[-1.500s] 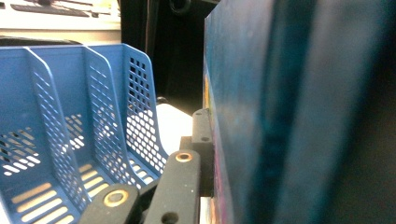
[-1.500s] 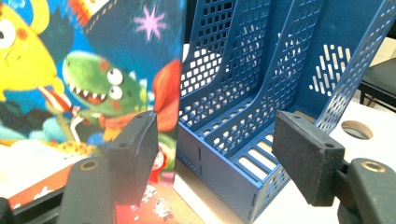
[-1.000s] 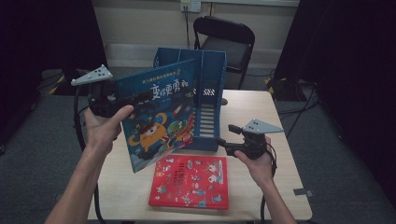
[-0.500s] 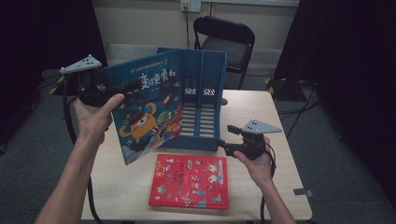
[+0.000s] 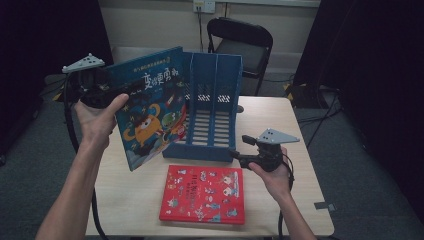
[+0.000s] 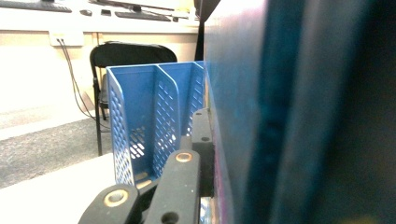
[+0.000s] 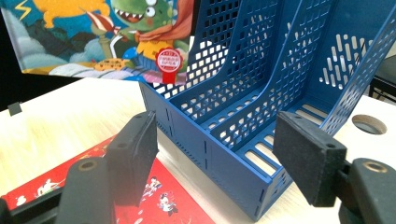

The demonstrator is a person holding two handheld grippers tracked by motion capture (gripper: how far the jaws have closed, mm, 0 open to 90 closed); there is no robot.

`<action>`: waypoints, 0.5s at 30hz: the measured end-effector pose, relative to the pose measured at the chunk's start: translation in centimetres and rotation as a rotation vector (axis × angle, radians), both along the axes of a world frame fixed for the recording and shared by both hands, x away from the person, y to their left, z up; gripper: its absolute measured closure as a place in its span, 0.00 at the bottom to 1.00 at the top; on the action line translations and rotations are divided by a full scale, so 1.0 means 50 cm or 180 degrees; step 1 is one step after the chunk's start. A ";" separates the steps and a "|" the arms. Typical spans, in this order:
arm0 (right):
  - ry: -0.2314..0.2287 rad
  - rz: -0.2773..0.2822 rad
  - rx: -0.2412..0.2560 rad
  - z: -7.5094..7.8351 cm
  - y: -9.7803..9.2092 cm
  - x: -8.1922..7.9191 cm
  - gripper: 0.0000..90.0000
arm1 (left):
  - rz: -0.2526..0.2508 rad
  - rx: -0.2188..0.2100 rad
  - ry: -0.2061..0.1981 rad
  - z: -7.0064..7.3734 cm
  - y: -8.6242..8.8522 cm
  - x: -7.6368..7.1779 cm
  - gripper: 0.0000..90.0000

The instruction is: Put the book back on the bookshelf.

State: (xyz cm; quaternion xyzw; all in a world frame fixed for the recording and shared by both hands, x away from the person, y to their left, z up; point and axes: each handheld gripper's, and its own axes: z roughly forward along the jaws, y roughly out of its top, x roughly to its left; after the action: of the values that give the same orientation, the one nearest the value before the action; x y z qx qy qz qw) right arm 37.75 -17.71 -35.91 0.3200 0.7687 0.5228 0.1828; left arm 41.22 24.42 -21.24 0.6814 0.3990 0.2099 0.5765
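Left gripper (image 5: 107, 95): at 10 o'clock of the table in the high view, held up off the surface in the person's left hand (image 5: 97, 120). Jaws clamped on the left edge of the blue picture book (image 5: 150, 107); in the left gripper view one black jaw lies flat against the book (image 6: 289, 112) cover.

Blue picture book: raised above the table, tilted, cover with cartoon monsters facing the person. Its right edge sits at the leftmost slot of the file rack; whether it touches the rack wall cannot be told.

Blue file rack (image 5: 212, 112): perforated plastic, three slots, standing at the table centre toward 12 o'clock, open side facing the person.

Right gripper (image 5: 239, 150): at 4 o'clock of the table, low, in the person's right hand (image 5: 272, 172). Jaws spread wide and holding nothing; in the right gripper view the near corner of the rack (image 7: 243, 140) lies between the pads (image 7: 306, 158).

Red book (image 5: 204, 193): flat on the table (image 5: 127, 200) at 6 o'clock, just in front of the rack.

Black folding chair (image 5: 242, 42): beyond the table at 12 o'clock.
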 end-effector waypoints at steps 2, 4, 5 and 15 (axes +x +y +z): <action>0.0003 0.0007 -0.0003 -0.001 0.001 0.000 0.34 | 0.0034 0.0001 -0.0012 0.000 0.001 0.004 0.93; 0.0006 0.0010 -0.0007 -0.001 0.001 0.000 0.34 | 0.0087 0.0010 -0.0015 -0.001 0.002 0.009 0.93; 0.0004 0.0007 -0.0003 -0.001 0.001 0.000 0.34 | 0.0122 0.0009 -0.0008 -0.002 0.001 0.011 0.93; 0.0033 0.0023 -0.0031 -0.005 0.003 0.001 0.34 | 0.0398 0.0110 -0.0026 -0.010 -0.030 0.042 0.93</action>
State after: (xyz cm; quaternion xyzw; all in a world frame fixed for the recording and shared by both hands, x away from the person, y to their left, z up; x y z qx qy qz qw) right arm 37.83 -17.56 -36.15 0.3190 0.7733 0.5181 0.1784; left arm 43.30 22.95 -21.74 0.6641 0.4347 0.2551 0.5521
